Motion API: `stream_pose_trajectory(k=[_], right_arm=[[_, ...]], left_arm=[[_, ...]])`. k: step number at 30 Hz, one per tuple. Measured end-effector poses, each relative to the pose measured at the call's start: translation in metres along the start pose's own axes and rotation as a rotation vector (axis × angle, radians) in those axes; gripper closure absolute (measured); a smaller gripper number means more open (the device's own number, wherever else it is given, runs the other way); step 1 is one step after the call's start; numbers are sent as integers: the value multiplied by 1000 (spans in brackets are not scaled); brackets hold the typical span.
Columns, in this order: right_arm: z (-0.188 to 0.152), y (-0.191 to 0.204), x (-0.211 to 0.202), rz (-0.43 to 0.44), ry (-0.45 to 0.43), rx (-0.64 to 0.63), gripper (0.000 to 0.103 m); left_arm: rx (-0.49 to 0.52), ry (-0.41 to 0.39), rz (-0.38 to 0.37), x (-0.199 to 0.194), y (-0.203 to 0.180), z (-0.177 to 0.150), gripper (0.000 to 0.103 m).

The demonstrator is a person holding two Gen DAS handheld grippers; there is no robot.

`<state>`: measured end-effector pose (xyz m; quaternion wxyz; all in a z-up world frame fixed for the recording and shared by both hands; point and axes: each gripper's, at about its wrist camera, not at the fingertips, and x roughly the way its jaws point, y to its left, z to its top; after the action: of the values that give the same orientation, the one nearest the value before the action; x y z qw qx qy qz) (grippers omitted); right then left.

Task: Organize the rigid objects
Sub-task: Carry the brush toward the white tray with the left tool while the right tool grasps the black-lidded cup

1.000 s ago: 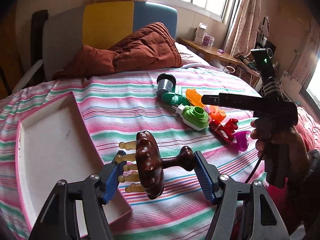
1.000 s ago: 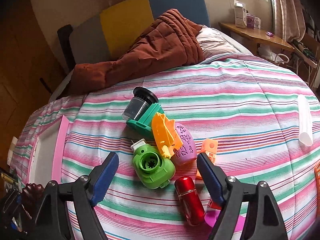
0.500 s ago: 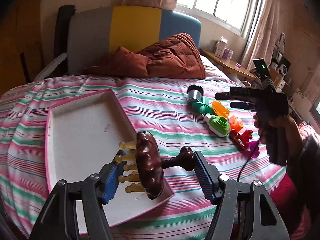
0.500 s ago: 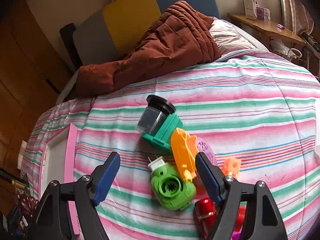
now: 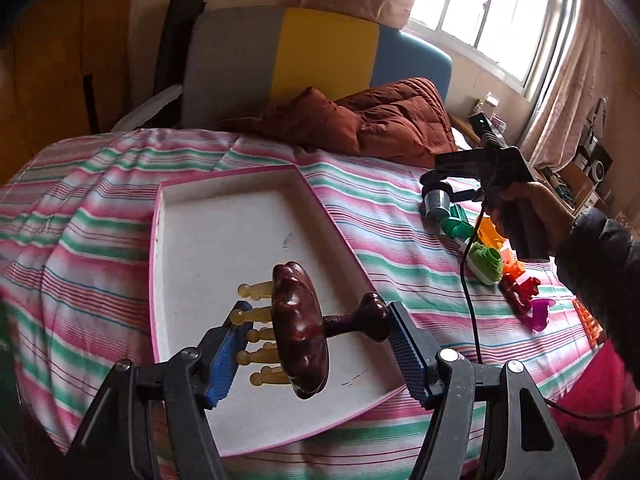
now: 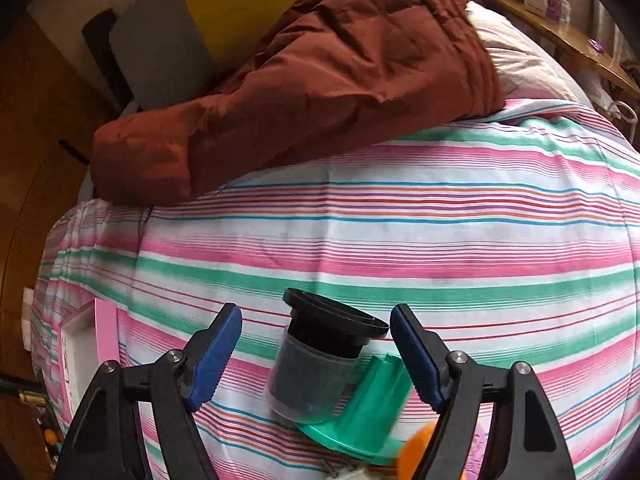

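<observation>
The left gripper [image 5: 316,350] pinches a dark brown wooden massager [image 5: 301,330]. One blue pad presses on the yellow pegs, and the other pad presses on the round knob at the end of the handle. The massager is up in the air above the near end of the tray [image 5: 224,240]. The tray is white inside with a pink rim, and it lies flat on the striped bed cover [image 5: 100,216].

To the right of the tray, well apart from it, is a little pile of toys on the cover. There is a green sharpener with a clear cup and black lid [image 5: 440,208], a light green round toy [image 5: 486,262], an orange piece [image 5: 490,234], a red piece [image 5: 520,290] and a purple piece [image 5: 540,314].

The right gripper [image 6: 316,354] is spread wide. The green sharpener [image 6: 332,376] lies on its side between the two blue pads. The pads are beside the black lid, and I cannot tell if they touch it. In the left camera view a hand [image 5: 524,208] holds this gripper over the far end of the toy pile.

Far behind the tray, a brown quilt [image 6: 320,72] is bunched up against the headboard [image 5: 280,52], which is grey, yellow and blue.
</observation>
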<state>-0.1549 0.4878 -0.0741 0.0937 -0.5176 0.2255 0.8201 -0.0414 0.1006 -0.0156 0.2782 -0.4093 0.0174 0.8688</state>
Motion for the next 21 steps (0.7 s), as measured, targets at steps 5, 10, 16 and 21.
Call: stream_pose_trajectory(k=[5,10,16,21], right_arm=[[-16,48,16,75,32,-114,25],[-41,65,32,33,62,-182,24],[-68,68,20,-50,16,-253,61],[-112,79,4,-65,32,-377,61]], left_arm=[[-20,10,1,2,6,-2,35],[-24,-3,-2,-3,8,-2,35],[-40,3,-11,-3,10,-5,35],[-56,6,0,-6,16,-5,35]])
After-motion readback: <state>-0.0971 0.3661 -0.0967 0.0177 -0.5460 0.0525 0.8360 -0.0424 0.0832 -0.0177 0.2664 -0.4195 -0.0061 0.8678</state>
